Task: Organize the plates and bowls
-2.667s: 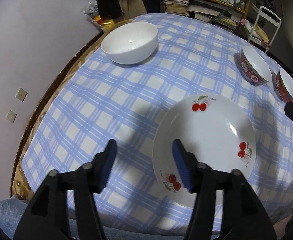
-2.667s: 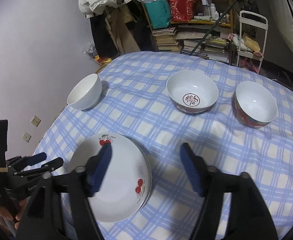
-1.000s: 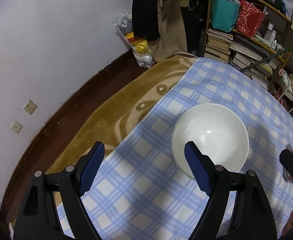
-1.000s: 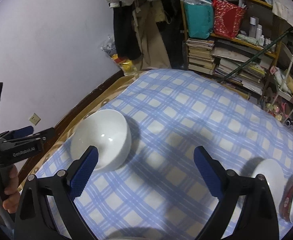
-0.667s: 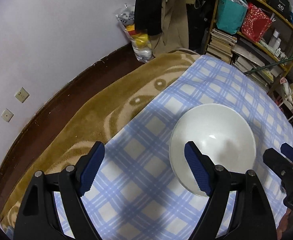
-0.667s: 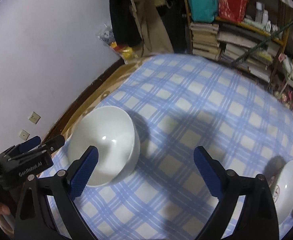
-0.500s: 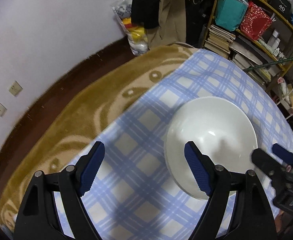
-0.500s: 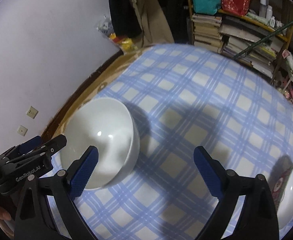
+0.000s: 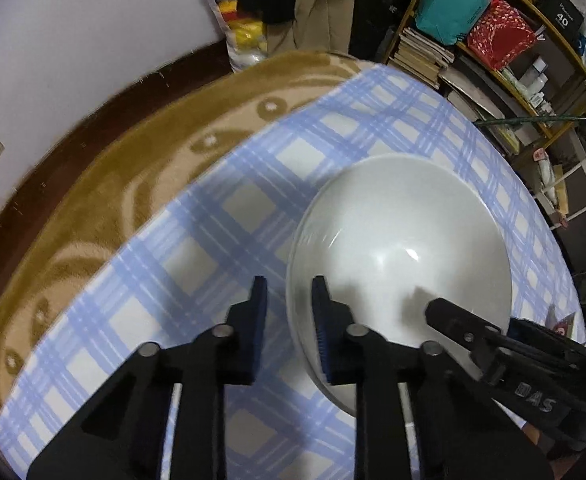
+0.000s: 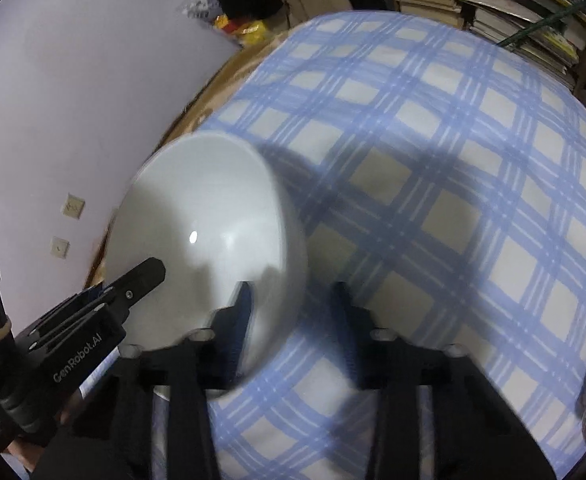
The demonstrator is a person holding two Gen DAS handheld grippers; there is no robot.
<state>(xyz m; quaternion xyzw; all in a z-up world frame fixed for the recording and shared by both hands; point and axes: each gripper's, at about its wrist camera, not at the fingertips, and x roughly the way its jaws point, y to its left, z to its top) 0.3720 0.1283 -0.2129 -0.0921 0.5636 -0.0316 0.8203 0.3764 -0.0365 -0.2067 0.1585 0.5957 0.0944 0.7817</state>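
Plain white bowl (image 9: 401, 256) sitting near the edge of the worktop, on the blue plaid tablecloth (image 9: 197, 248) over a brown patterned blanket (image 9: 105, 184). Left claw (image 9: 287, 312) straddling the bowl's near-left rim, 1 finger outside, 1 inside, narrowed but with a gap to the rim on the outside, so not clamped. Right claw (image 10: 289, 300) straddling the opposite rim too, spread wide, released. Cluttered bookshelf (image 9: 493, 40) behind.
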